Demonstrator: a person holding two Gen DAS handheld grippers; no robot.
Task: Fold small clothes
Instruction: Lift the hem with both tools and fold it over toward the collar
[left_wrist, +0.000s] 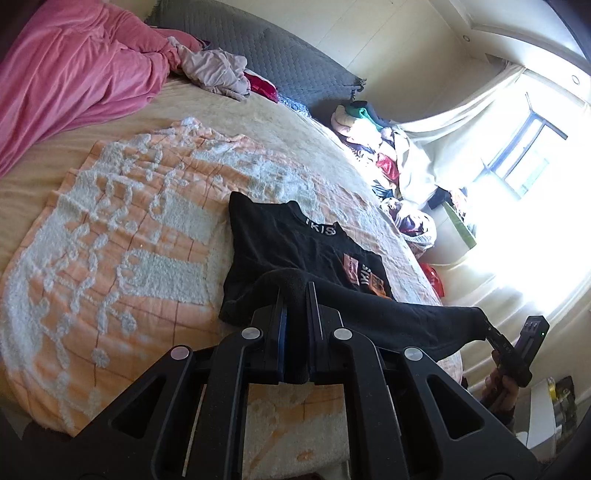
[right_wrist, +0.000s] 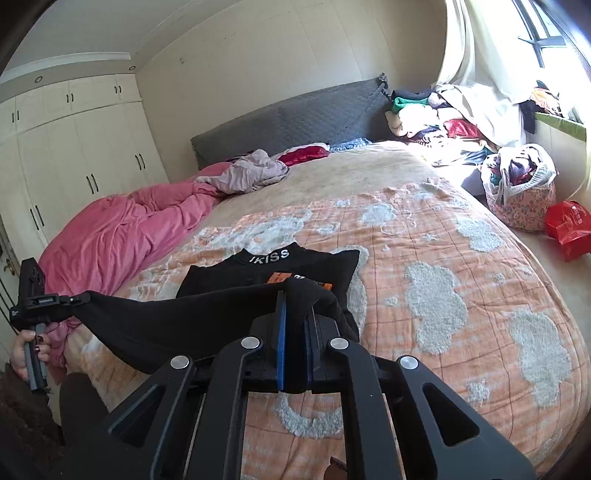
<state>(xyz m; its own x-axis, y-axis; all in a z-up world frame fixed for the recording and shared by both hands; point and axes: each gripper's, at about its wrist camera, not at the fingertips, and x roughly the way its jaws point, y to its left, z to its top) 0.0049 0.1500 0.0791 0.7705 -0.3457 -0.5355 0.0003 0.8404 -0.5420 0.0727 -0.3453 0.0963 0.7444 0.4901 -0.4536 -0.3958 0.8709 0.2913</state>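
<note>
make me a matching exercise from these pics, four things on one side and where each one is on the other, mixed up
Things:
1. black shirt
2. pink duvet
3. red bag
4. grey headboard

Places:
A. on the ledge beside the bed
B. against the wall at the bed's far end
C. bunched along the bed's wardrobe side
D. hem lifted by both tools, collar lying on the blanket

Pairs: 1-D, 2-C, 3-A, 4-B

Readable text: collar print on black top only.
Black top (right_wrist: 266, 273) has white letters on collar band: "IKISS" in right wrist view, partly cut to "IKIS" in left wrist view (left_wrist: 295, 251). Orange chest patch (left_wrist: 365, 277) carries white letters "IKIS", rest hidden by folded cloth; small print on patch too blurred to read. Red bag (right_wrist: 569, 225) shows faint white marks, unreadable.
</note>
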